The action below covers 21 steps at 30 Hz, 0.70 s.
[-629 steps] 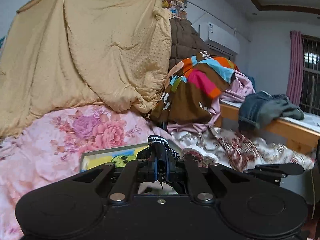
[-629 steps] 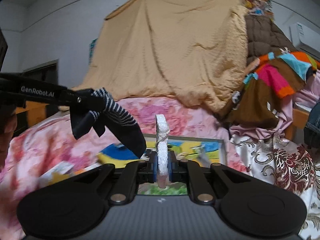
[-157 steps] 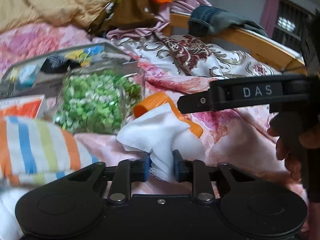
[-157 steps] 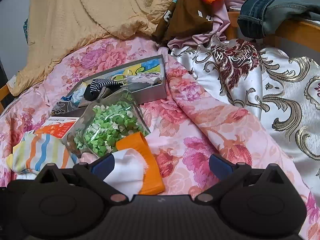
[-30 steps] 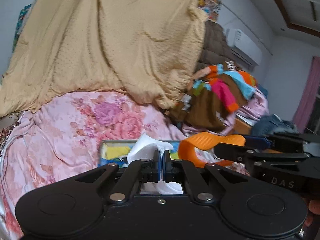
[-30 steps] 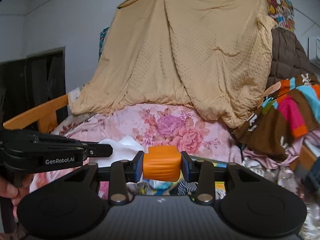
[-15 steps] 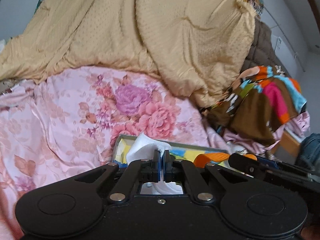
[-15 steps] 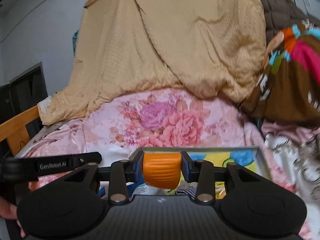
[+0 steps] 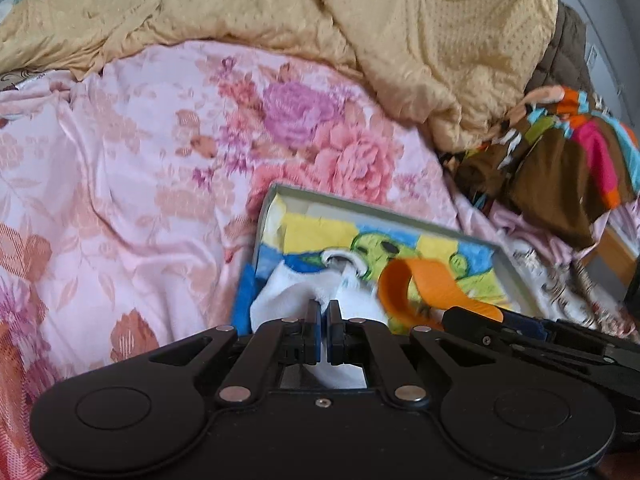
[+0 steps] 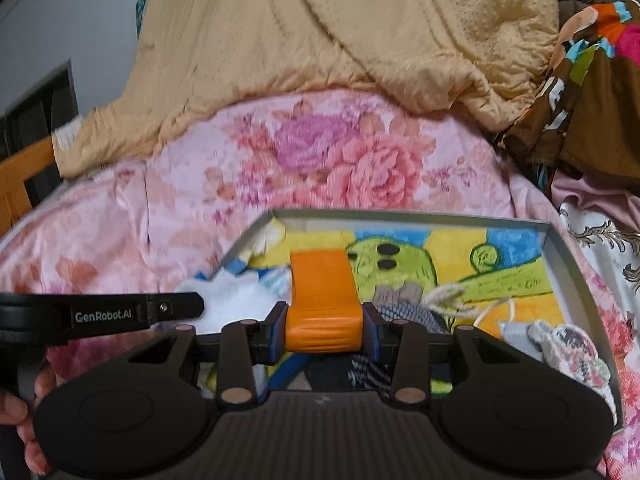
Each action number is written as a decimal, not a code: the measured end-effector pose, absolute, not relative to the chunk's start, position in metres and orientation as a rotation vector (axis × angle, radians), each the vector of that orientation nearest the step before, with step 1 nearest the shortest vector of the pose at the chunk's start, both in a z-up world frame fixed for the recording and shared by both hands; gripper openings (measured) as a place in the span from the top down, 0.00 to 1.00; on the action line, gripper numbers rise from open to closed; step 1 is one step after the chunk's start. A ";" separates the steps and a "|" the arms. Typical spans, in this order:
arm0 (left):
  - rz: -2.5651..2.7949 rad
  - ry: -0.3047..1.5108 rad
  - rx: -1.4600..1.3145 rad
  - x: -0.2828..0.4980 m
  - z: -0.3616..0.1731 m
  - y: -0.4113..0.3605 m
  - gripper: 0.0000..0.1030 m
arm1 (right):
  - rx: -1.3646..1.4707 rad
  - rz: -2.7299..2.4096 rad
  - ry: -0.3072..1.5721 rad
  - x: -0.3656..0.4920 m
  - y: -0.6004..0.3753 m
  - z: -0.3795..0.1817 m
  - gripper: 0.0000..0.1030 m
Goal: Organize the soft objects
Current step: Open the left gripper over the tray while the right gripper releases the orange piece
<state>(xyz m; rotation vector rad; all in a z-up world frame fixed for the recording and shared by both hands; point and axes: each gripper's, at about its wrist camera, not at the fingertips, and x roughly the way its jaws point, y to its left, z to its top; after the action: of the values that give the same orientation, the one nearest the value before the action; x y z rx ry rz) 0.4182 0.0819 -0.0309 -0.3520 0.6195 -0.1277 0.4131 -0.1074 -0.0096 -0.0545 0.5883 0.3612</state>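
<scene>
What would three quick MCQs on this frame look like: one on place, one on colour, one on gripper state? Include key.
1. Where does the grey tray sit?
A. on the pink floral bedspread
B. on a wooden desk
C. on the floor

2. What colour is the band held by the right gripper?
A. green
B. orange
C. black

3. How does the left gripper stand?
A. wide open, holding nothing
B. shut on the white cloth
C. out of view

Key: 1 A, the pink floral bedspread lies all around the tray's rim. 2 B, the orange band sits between the right gripper's pads and curls up over the tray. 3 B, the left gripper's jaws are nearly together with the white cloth pinched between them.
</scene>
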 end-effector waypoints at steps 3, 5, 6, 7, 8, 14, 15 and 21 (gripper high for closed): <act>-0.137 0.657 -0.338 0.422 -0.039 0.080 0.97 | -0.087 0.363 0.611 0.412 -0.102 -0.018 0.59; -0.144 0.674 -0.340 0.423 -0.043 0.080 0.95 | -0.098 0.365 0.617 0.411 -0.101 -0.020 0.58; -0.144 0.676 -0.344 0.423 -0.044 0.080 0.94 | -0.100 0.367 0.617 0.411 -0.101 -0.021 0.57; -0.143 0.679 -0.352 0.422 -0.044 0.081 0.90 | -0.102 0.367 0.616 0.410 -0.101 -0.021 0.54; -0.139 0.679 -0.364 0.421 -0.044 0.081 0.88 | -0.101 0.369 0.613 0.409 -0.101 -0.019 0.51; -0.105 0.658 -0.386 0.406 -0.037 0.083 0.67 | -0.103 0.380 0.590 0.393 -0.112 -0.013 0.28; -0.104 0.654 -0.382 0.403 -0.035 0.082 0.65 | -0.099 0.380 0.585 0.390 -0.115 -0.011 0.26; -0.080 0.599 -0.312 0.372 -0.014 0.078 0.33 | -0.062 0.363 0.534 0.365 -0.135 0.010 0.11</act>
<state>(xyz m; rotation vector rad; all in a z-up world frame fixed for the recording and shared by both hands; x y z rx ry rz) 0.3716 0.0785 -0.0135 -0.3116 0.5993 -0.0804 0.3650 -0.1348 0.0098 -0.0618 0.5336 0.3634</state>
